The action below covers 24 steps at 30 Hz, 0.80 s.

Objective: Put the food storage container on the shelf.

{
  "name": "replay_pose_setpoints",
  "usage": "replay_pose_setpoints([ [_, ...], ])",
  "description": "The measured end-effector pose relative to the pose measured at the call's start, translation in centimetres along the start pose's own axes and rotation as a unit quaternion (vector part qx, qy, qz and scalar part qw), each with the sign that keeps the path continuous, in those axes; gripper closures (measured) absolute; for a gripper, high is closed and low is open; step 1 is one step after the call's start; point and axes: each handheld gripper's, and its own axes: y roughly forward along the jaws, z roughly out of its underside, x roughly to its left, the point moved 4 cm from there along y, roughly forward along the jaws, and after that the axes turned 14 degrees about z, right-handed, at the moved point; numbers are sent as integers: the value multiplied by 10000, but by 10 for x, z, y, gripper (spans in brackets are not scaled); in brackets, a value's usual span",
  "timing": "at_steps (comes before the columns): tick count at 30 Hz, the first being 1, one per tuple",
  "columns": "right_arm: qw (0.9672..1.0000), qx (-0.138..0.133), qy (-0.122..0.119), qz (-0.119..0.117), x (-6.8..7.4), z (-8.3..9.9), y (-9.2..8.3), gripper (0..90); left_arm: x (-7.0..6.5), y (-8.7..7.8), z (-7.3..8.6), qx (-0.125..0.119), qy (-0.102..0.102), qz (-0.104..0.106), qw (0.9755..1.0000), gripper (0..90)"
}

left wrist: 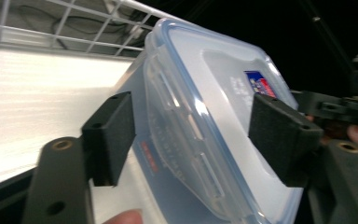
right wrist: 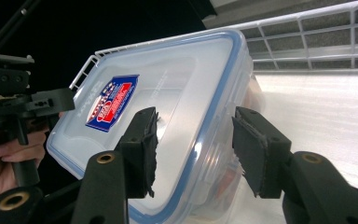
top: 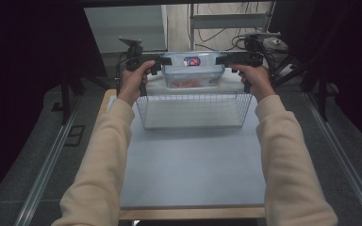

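Note:
A clear plastic container (top: pixel 193 70) with a blue-rimmed lid and a red-and-blue sticker sits at the far end of a white wire basket (top: pixel 143 110); something orange shows inside it. My left gripper (top: pixel 159 63) is at its left end. In the left gripper view the pads (left wrist: pixel 109 135) stand apart on either side of the container (left wrist: pixel 214 116), clear of it. My right gripper (top: pixel 219 60) is at the right end. Its pads (right wrist: pixel 142 149) straddle the lid rim of the container (right wrist: pixel 168 93), and I cannot make out whether they press on it.
The basket's wire rim (right wrist: pixel 307 23) rises behind the container, with its white floor (left wrist: pixel 37 93) beside it. The basket stands on a pale board (top: pixel 193 165) on the table. Dark stands and cables (top: pixel 245 33) crowd the floor beyond.

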Motion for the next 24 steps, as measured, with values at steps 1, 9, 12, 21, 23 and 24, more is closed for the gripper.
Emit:
replay_pose_setpoints([
  [1,10000,-58,2,18,-1,1,-2,486,-1,0,0,-34,-2,-19,10000,270],
  [9,9984,-406,-400,45,-12,12,-28,403,-21,-22,2,-223,468,-33,9987,233],
  [12,9972,-482,-578,-14,-17,21,-37,388,-31,-28,12,-125,779,-104,9968,236],
  [21,9915,-722,-1052,-247,-24,62,-61,336,-53,-53,52,169,1507,-253,9881,237],
  [23,9901,-785,-1135,-275,-25,73,-68,332,-58,-58,67,182,1629,-188,9863,237],
  [24,9893,-813,-1172,-313,-26,80,-71,329,-60,-61,75,205,1679,-170,9854,237],
])
